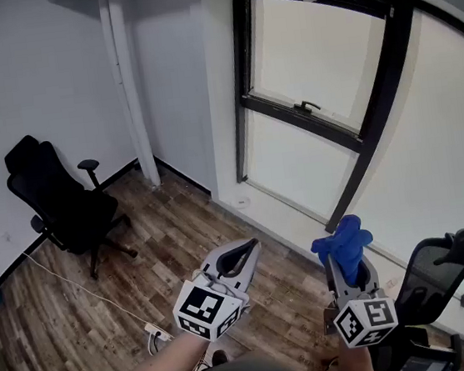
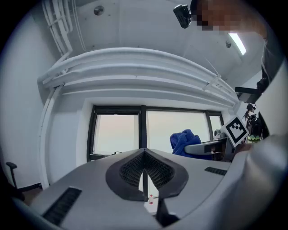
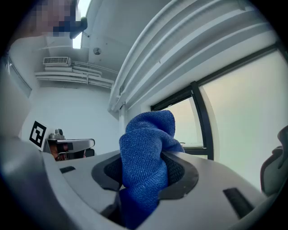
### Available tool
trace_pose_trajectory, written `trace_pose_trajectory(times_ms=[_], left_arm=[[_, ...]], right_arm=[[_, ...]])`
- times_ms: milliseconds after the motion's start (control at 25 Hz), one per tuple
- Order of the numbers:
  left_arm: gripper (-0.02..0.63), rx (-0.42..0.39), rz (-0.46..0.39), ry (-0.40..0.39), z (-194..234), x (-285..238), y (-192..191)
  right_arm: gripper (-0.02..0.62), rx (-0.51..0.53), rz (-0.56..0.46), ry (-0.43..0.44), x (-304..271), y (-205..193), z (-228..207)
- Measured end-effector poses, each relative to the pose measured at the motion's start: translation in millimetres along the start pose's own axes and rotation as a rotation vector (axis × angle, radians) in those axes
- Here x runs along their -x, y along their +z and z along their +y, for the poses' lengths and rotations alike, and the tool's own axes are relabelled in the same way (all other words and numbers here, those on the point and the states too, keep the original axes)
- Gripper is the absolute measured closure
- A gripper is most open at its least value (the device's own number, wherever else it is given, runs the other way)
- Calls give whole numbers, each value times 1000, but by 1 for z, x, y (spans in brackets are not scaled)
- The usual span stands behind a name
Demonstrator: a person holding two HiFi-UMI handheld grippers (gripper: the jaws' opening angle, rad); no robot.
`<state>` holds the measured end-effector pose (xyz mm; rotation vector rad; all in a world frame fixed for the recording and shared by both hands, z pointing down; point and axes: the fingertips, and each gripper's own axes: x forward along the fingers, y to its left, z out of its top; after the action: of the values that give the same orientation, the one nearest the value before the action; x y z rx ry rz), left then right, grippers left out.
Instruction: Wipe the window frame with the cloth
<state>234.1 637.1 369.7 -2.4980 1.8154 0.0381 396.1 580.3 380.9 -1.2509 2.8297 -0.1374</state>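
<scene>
One blue cloth (image 3: 145,139) sits clamped in the right tongs (image 3: 144,167); left tongs (image 2: 144,153) pressed together.

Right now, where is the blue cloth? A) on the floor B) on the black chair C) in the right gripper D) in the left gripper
C: the right gripper is shut on the blue cloth; the left gripper is shut and empty.

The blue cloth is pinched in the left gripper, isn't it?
Not quite. The blue cloth is pinched in the right gripper, not the left one. The right gripper view shows it bunched up between those jaws. The left gripper has its jaws together with nothing between them.
</scene>
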Motion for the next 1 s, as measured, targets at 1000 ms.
trace_pose_trajectory(times_ms=[1000], left_arm=[[600,19,10,-31,35,2,-13]], right_arm=[[397,-38,1,6,-40,-8,23]])
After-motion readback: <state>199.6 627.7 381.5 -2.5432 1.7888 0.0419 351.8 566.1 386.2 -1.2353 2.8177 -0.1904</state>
